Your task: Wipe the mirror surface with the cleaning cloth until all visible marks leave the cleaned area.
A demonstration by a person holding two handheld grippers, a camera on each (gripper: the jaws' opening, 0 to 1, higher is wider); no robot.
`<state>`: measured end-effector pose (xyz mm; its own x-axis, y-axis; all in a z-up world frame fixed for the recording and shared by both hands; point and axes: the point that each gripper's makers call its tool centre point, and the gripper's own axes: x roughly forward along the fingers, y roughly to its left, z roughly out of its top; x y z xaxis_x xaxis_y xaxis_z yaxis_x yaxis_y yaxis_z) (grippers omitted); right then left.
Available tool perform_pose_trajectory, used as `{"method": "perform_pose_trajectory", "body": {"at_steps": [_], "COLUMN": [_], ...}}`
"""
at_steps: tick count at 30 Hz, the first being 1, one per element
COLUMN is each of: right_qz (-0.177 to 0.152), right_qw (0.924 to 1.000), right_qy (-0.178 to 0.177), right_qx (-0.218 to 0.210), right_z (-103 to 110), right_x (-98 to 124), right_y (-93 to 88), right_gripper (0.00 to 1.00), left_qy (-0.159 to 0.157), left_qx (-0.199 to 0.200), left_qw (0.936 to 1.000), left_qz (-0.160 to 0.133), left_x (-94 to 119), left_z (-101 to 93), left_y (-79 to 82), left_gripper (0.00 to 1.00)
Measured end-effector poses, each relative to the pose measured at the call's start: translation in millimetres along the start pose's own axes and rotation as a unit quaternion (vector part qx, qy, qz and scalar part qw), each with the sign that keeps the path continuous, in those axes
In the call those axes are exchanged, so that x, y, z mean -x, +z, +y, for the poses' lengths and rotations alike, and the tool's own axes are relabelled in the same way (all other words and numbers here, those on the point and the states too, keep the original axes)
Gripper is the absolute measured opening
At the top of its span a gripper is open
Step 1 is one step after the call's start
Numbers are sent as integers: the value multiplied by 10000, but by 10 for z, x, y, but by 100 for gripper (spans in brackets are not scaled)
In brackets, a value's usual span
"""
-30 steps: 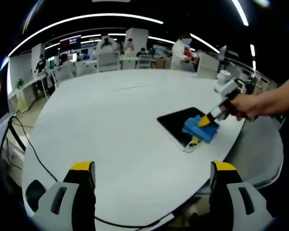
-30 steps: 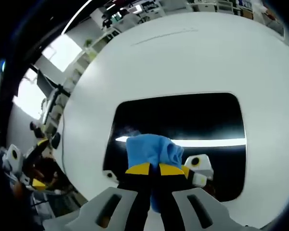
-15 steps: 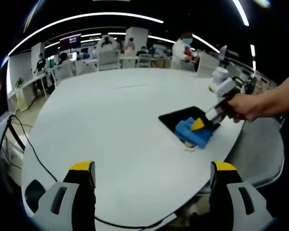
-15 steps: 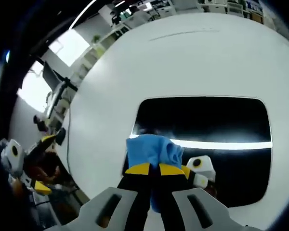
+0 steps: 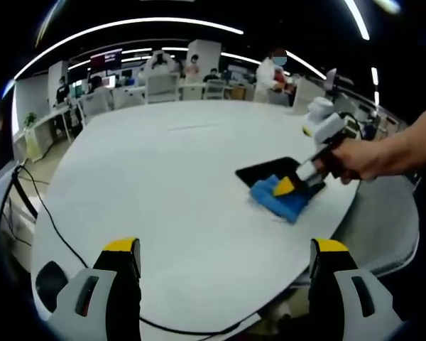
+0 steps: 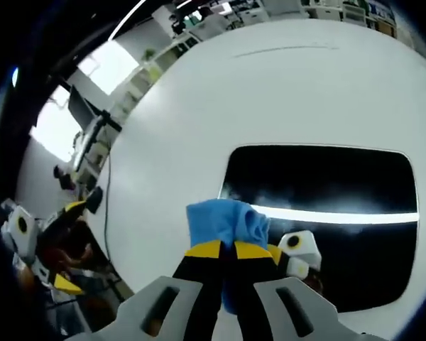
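Though bunched, cloth (image 6: 226,222) between right fingers (image 6: 206,250)

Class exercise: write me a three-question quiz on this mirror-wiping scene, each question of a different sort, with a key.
1. True or false: the right gripper is shut on the blue cloth.
2. The mirror lies on: A) a white table B) a chair C) the floor.
3. Fill in: the left gripper holds ____.

Key: 1 true; 2 A; 3 nothing, its jaws stand open.
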<state>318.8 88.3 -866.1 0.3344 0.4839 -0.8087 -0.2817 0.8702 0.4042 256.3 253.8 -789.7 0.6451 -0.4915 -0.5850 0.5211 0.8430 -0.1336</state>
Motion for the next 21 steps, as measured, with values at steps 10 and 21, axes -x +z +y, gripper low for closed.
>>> {"method": "perform_pose_trajectory", "body": {"at_steps": [10, 21], "right_qz": [-14, 9], "right_qw": [10000, 10000], "right_qy": [33, 55], "right_qx": [8, -71], "right_z": [-22, -17], "right_x": [7, -13], "right_y": [9, 44], "right_gripper": [0, 0], "left_qy": [-1, -16], "left_qx": [16, 62], "left_qw": [10000, 10000], "left_qz": [-4, 9], "left_x": [-29, -44], "left_z": [-12, -1], "left_y": [3, -15], "left_gripper": [100, 100]}}
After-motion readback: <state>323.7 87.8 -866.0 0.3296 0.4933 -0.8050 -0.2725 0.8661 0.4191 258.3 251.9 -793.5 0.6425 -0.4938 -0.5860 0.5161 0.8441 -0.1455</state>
